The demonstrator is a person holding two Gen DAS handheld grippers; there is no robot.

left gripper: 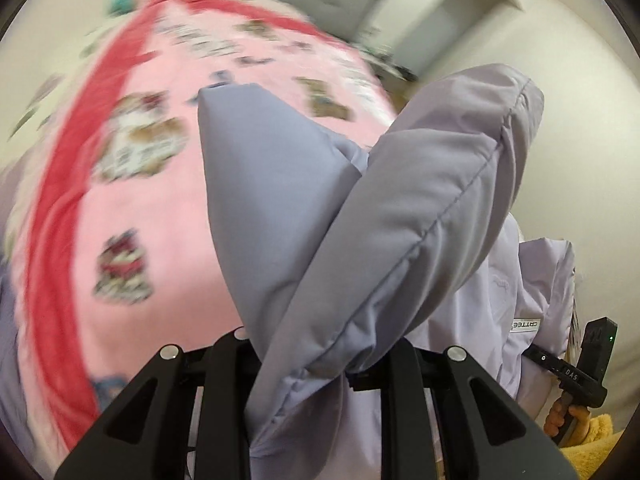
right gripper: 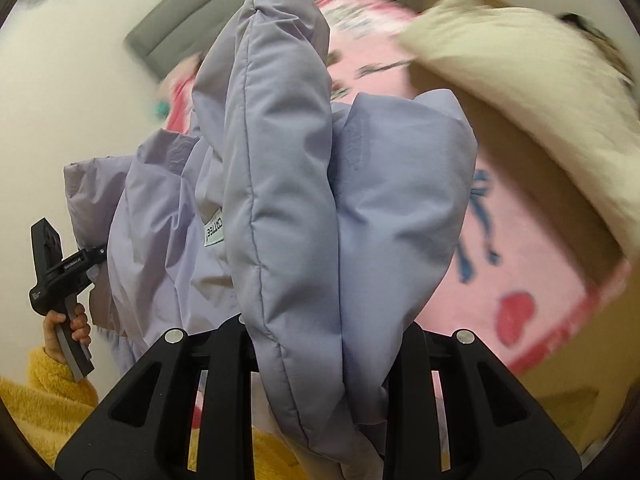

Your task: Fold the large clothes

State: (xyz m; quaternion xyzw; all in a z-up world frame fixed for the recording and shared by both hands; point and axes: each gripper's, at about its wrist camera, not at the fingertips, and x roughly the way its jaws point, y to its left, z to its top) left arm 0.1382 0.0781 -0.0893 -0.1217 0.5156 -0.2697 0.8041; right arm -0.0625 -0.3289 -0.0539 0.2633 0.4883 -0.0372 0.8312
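A lilac padded jacket hangs lifted above a bed, bunched into thick folds. My left gripper is shut on a fold of it, and the fabric fills the gap between the black fingers. In the right wrist view the same jacket rises in two puffy lobes, with my right gripper shut on its lower edge. A white brand label shows on the lining. Each view also shows the other tool's black body, held by a hand in a yellow fleece sleeve and reaching into the jacket.
Under the jacket lies a pink blanket with a red band and printed pictures. A cream pillow lies at the bed's right side. A grey headboard and white walls stand behind. Both views are motion-blurred.
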